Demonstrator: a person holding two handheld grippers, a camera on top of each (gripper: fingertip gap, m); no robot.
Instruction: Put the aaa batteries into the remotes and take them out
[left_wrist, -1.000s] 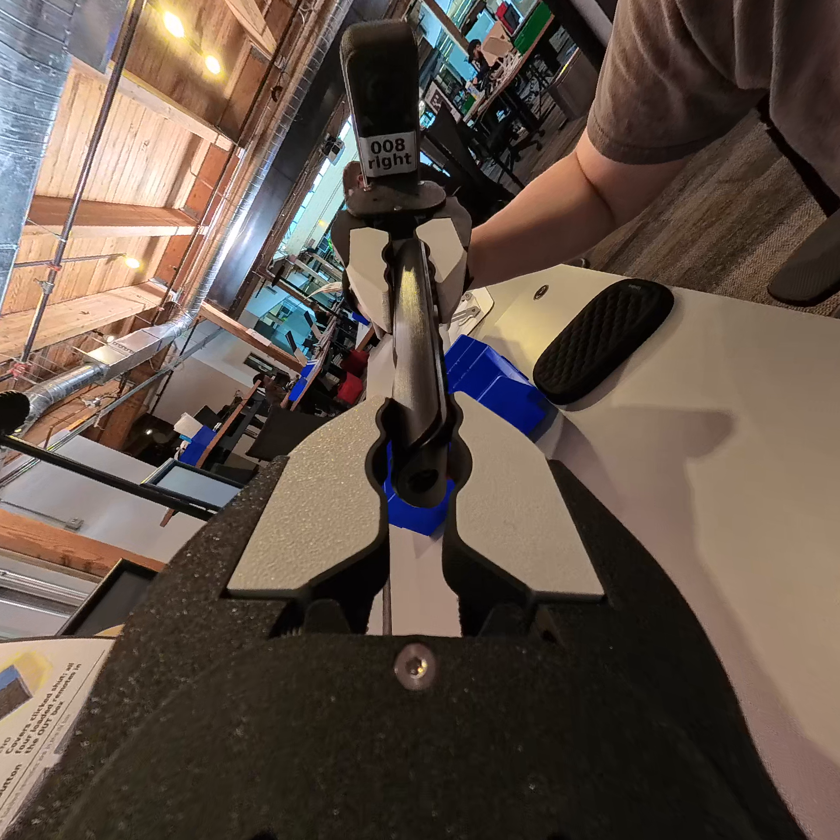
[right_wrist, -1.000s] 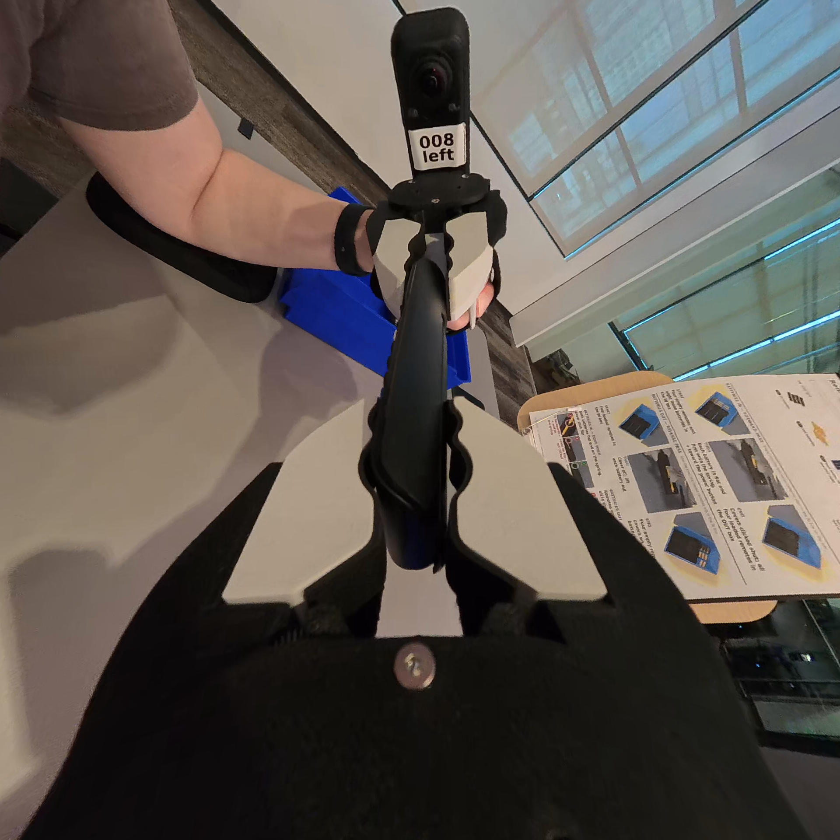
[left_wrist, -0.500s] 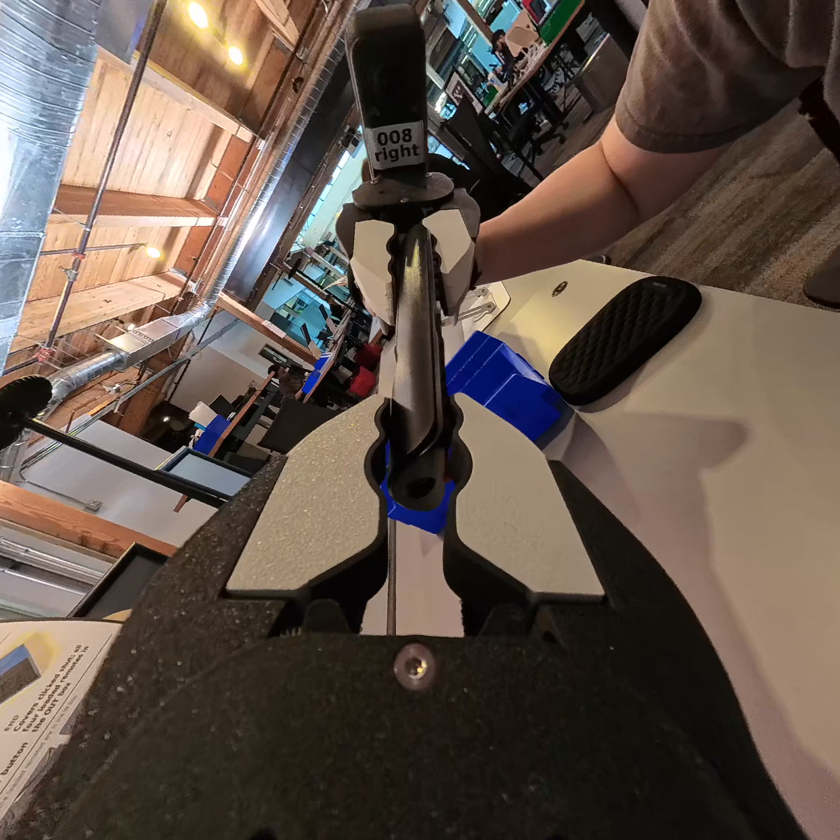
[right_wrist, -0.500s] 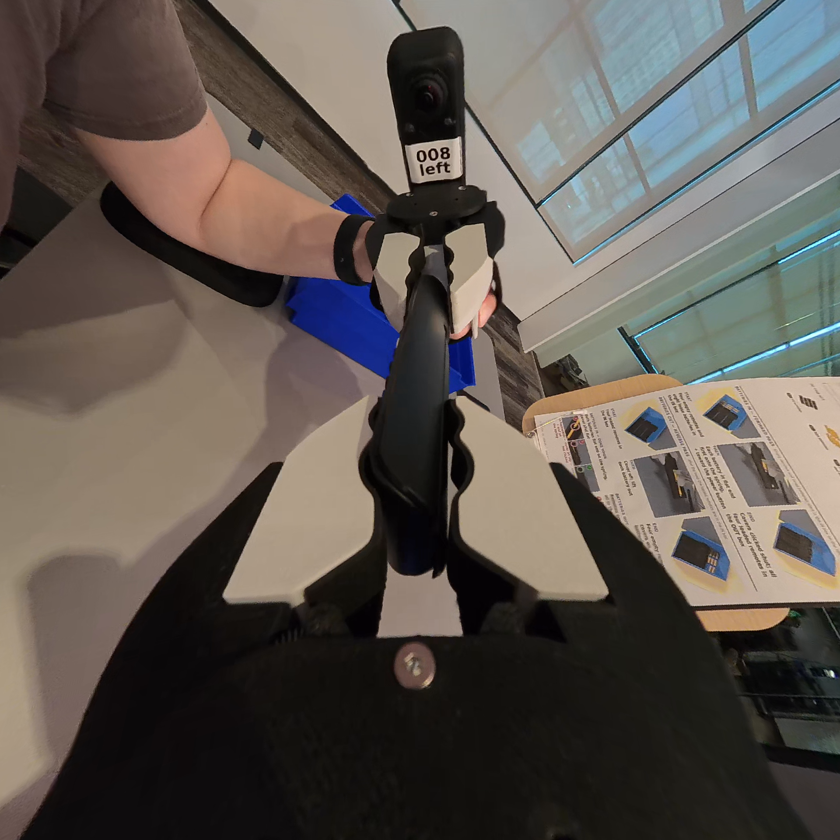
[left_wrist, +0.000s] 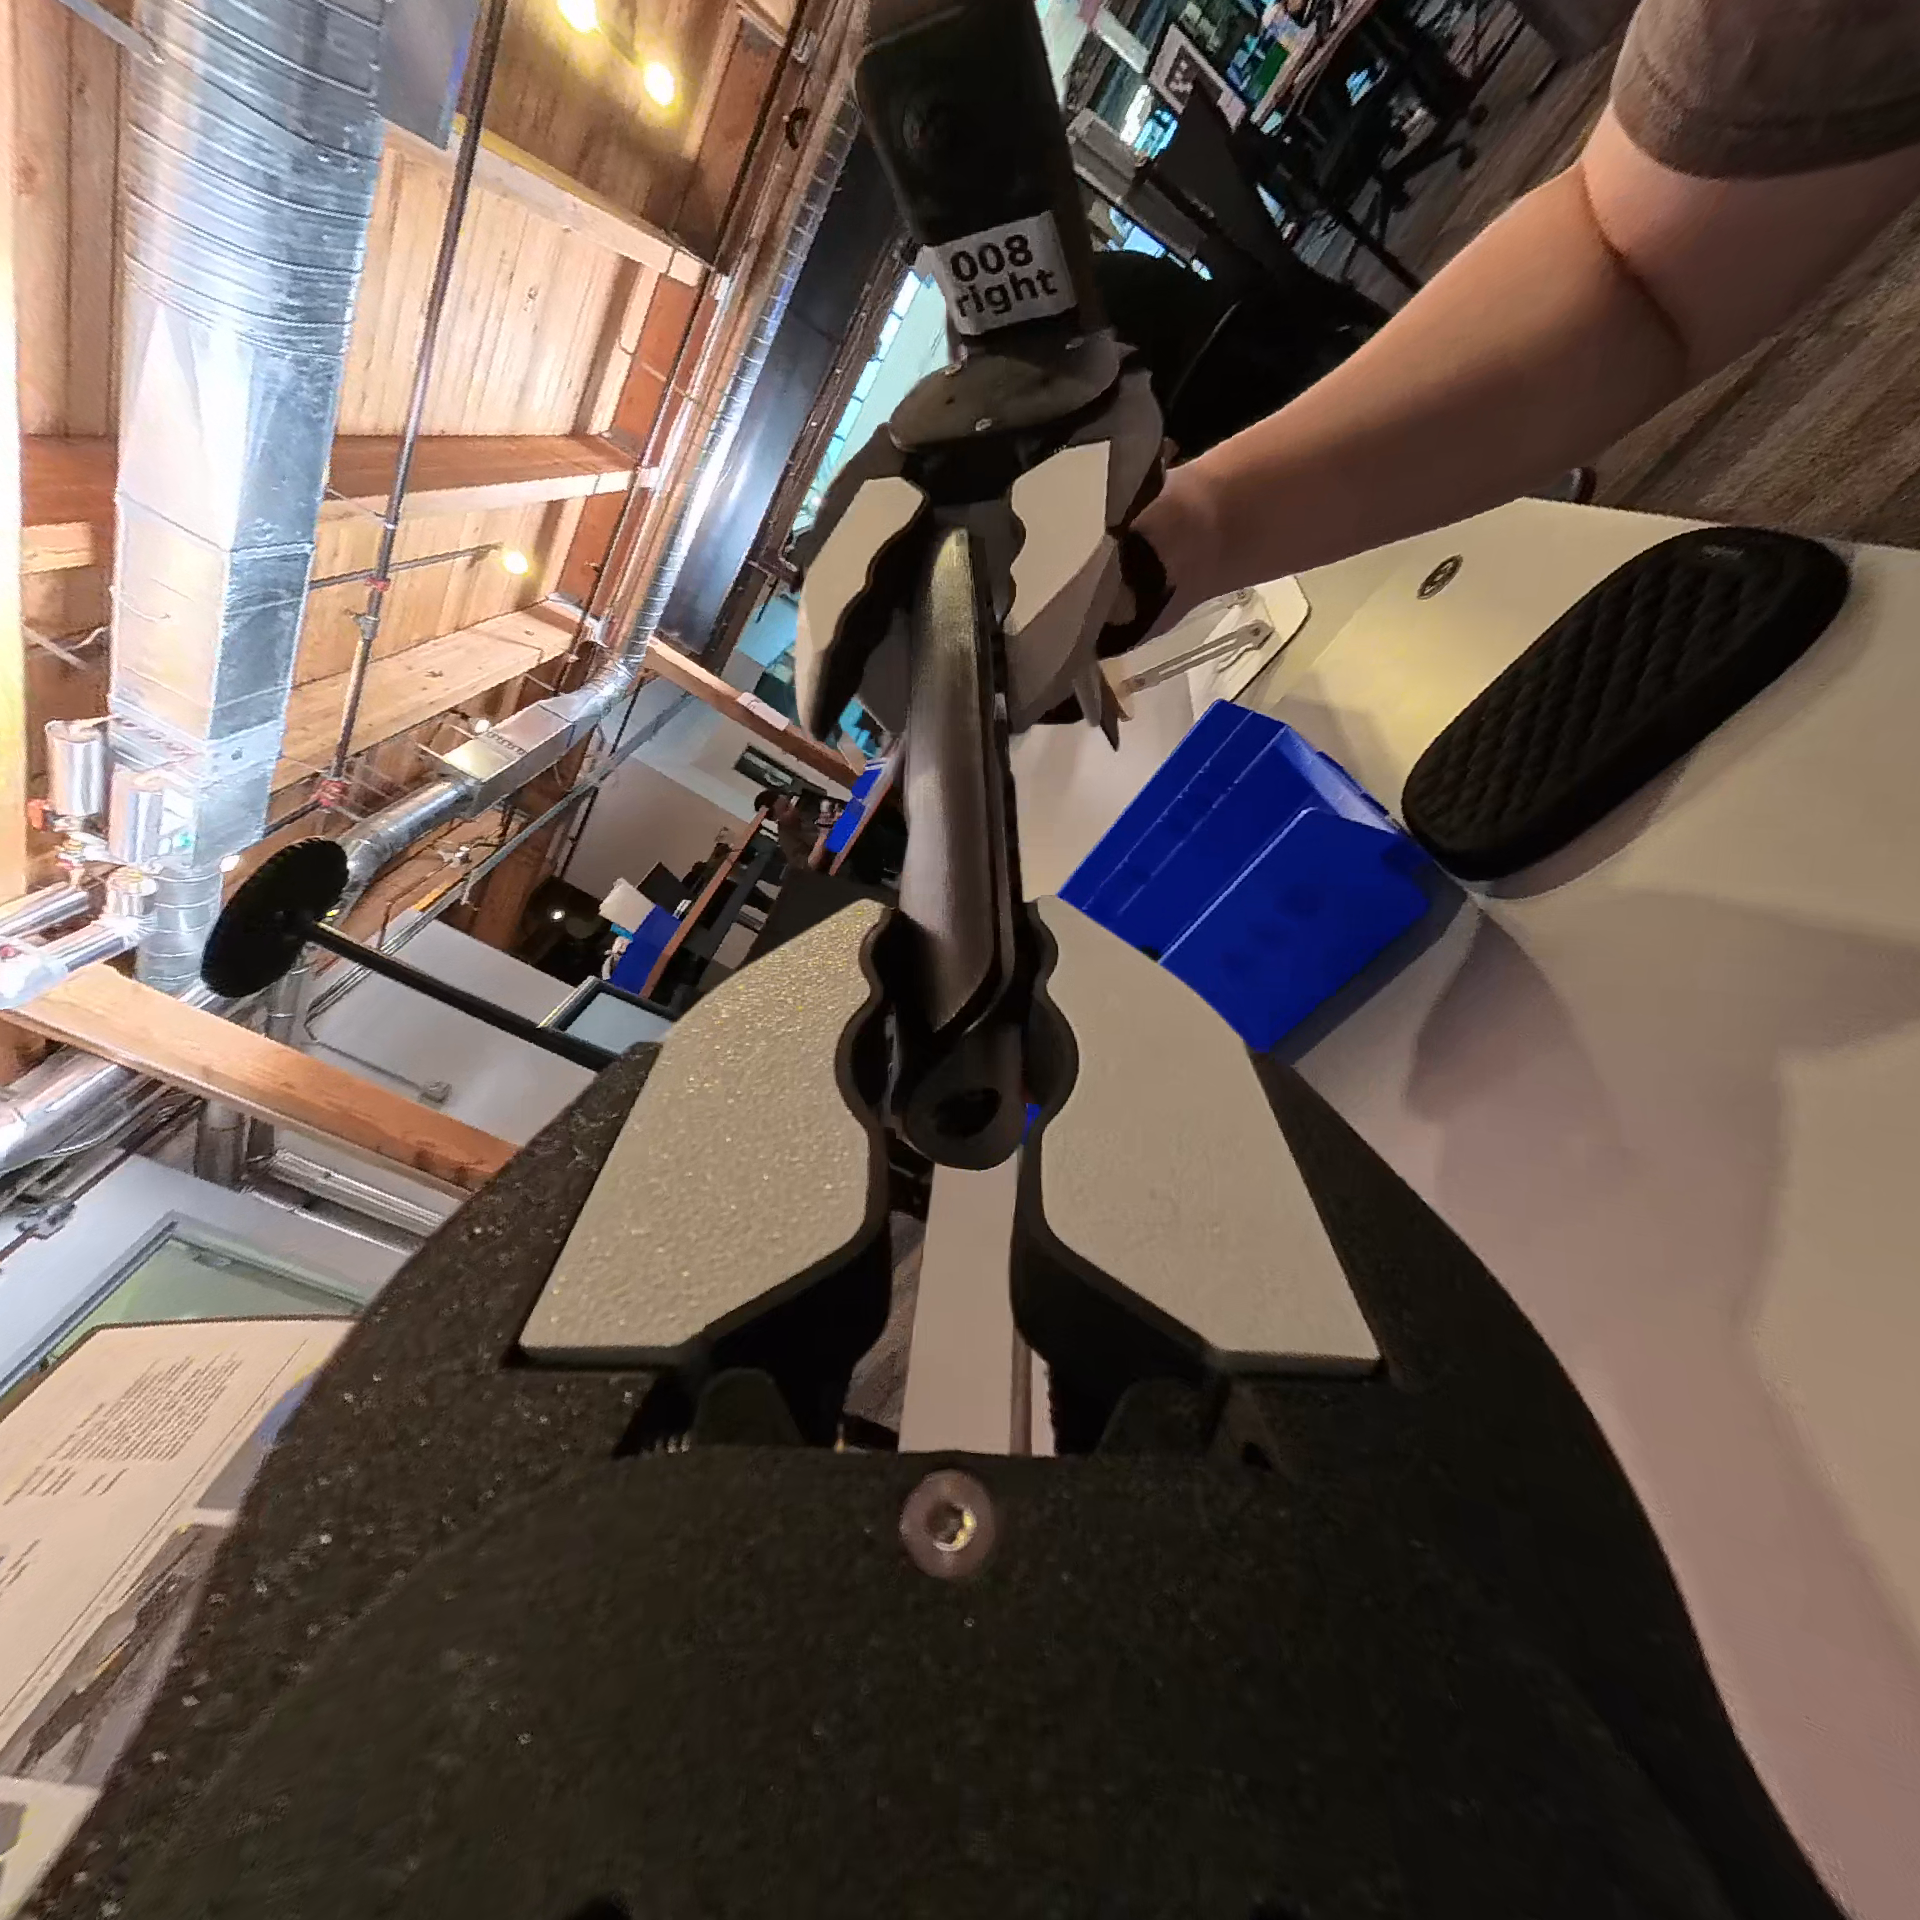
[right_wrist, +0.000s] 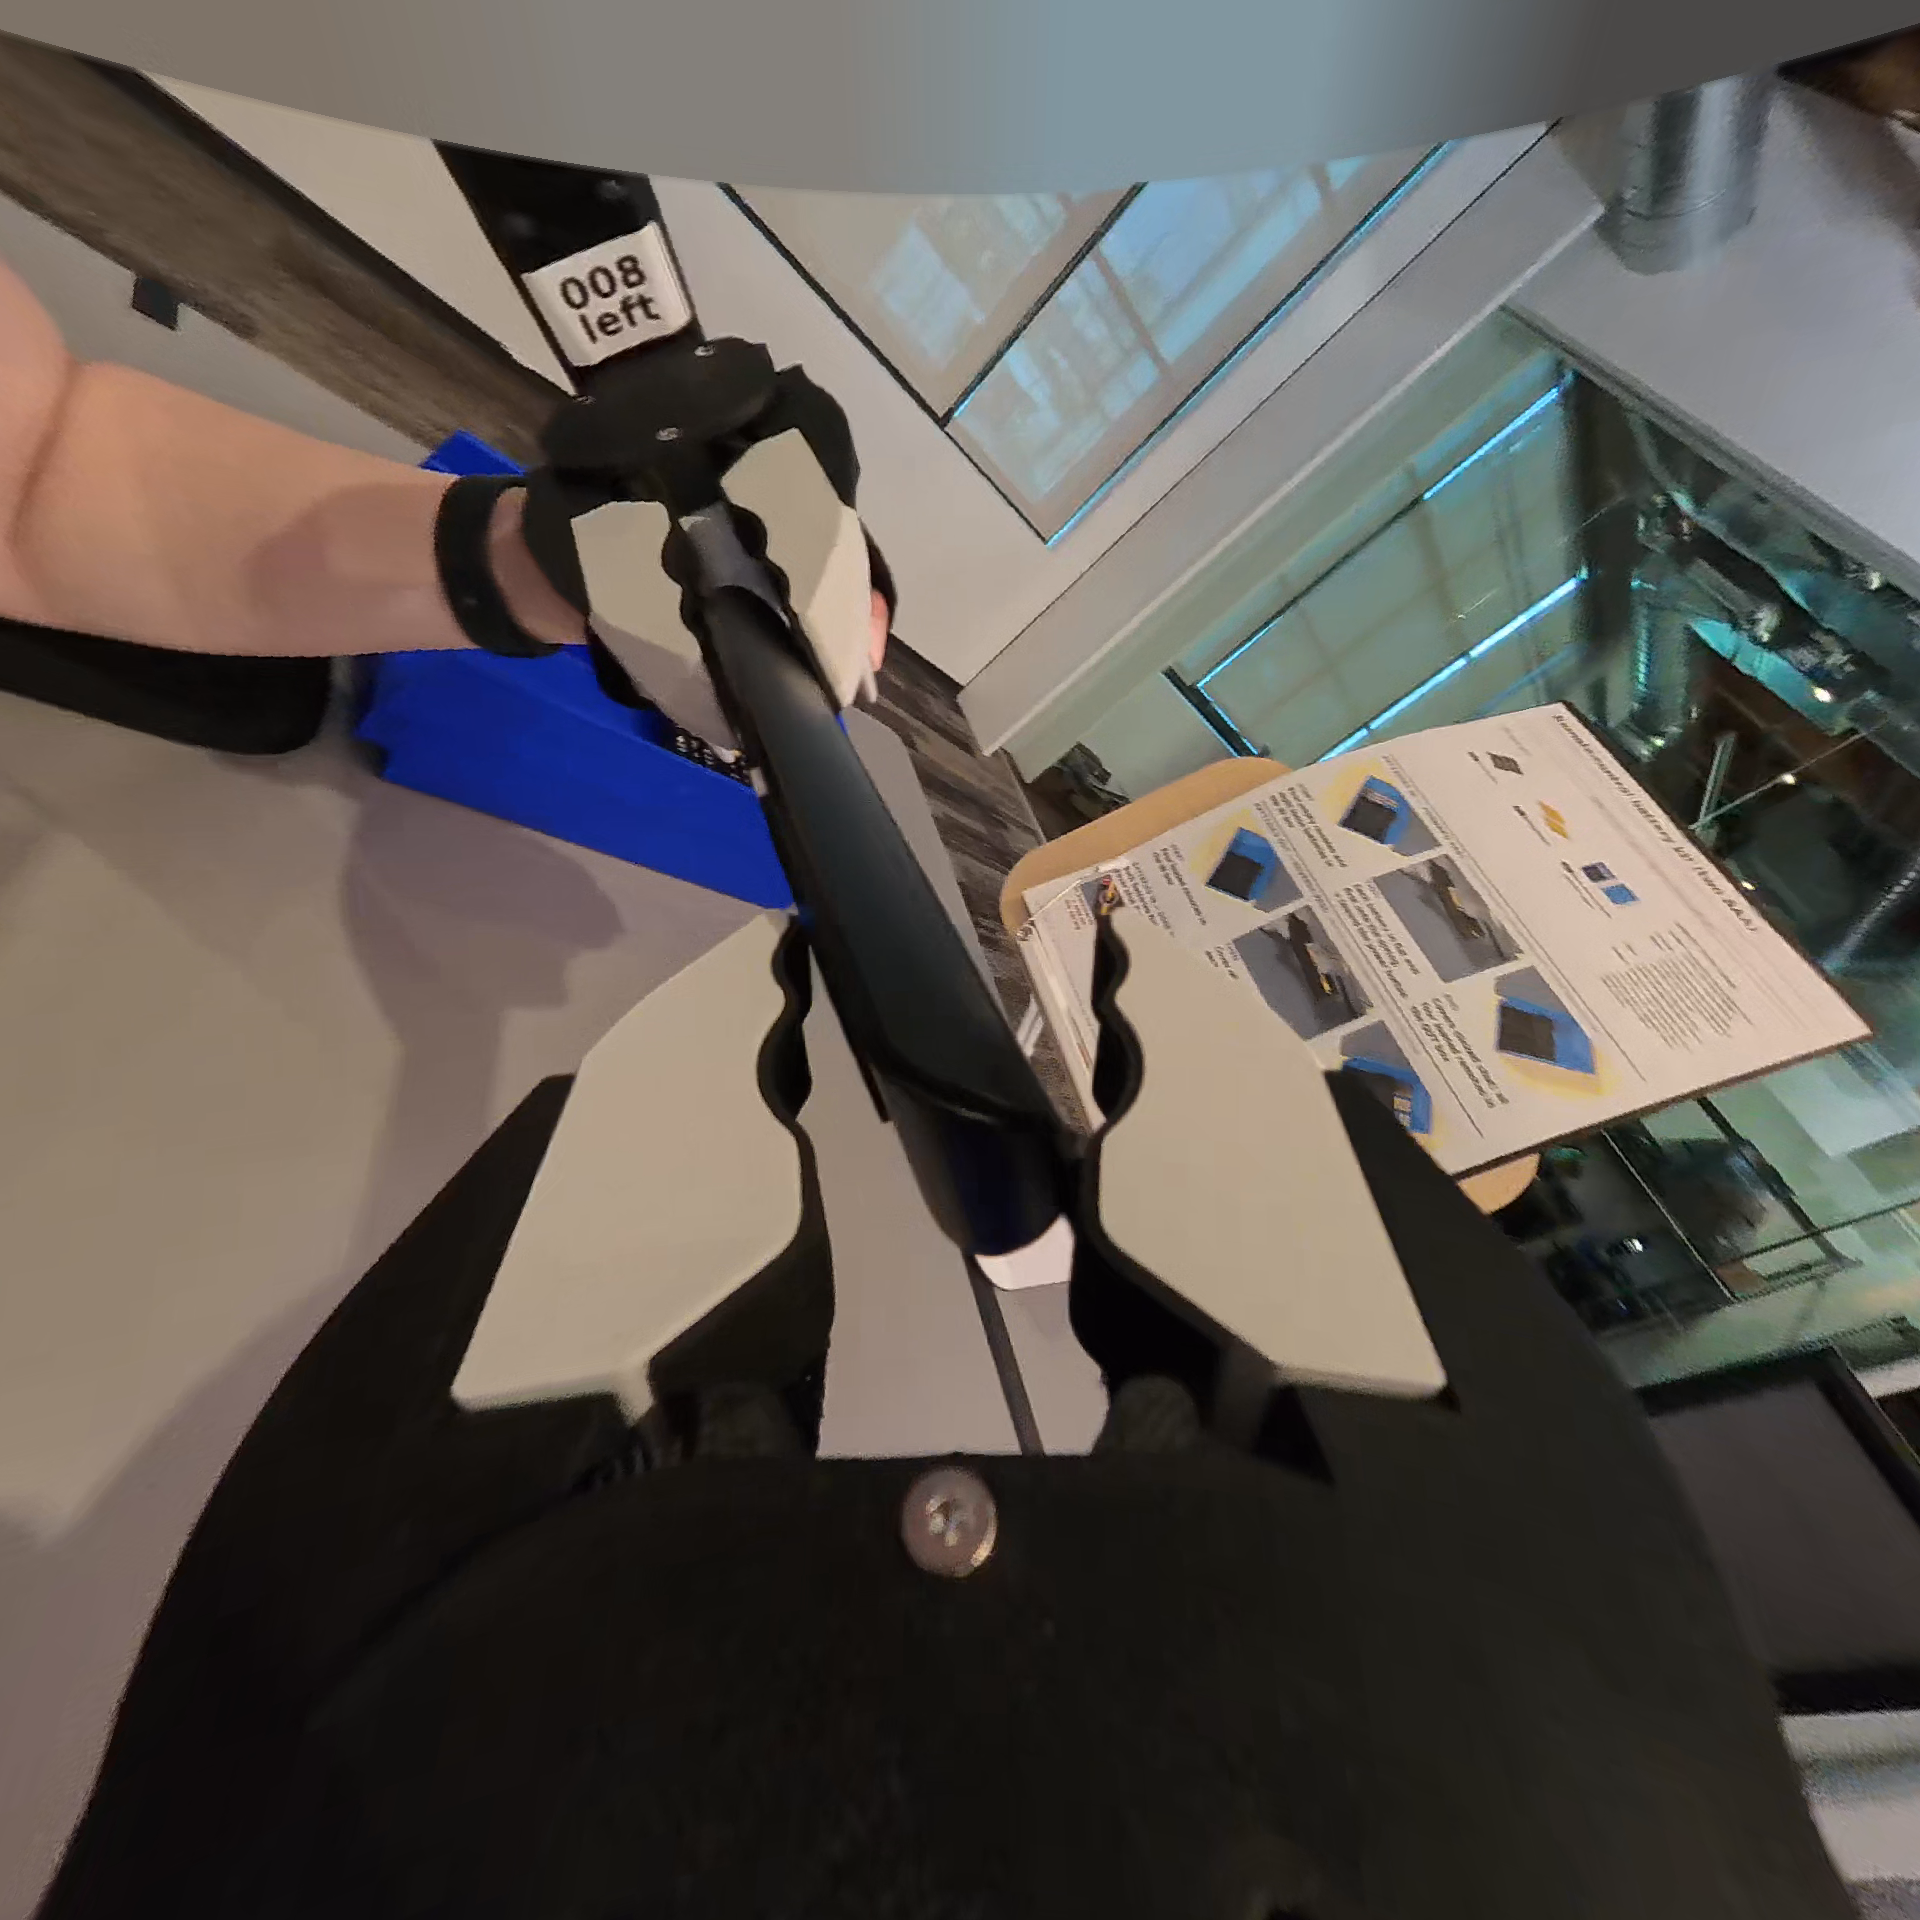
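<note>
White table (right_wrist: 260, 1039) below. Right gripper (right_wrist: 945, 1081) has spread apart since earlier, remote (right_wrist: 883, 914) loose between its fingers. Left gripper (left_wrist: 956, 1029) stays clamped on remote's far end.

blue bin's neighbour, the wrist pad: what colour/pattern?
Black wrist pad, with a quilted wavy texture; clearest in the left wrist view.

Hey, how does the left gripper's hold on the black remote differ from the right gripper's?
The left gripper has its fingers shut tight on the remote; the right gripper has its fingers open, with a gap beside it. The remote runs straight through the left gripper but slants across the right gripper. Both sit at opposite ends of it.
</note>
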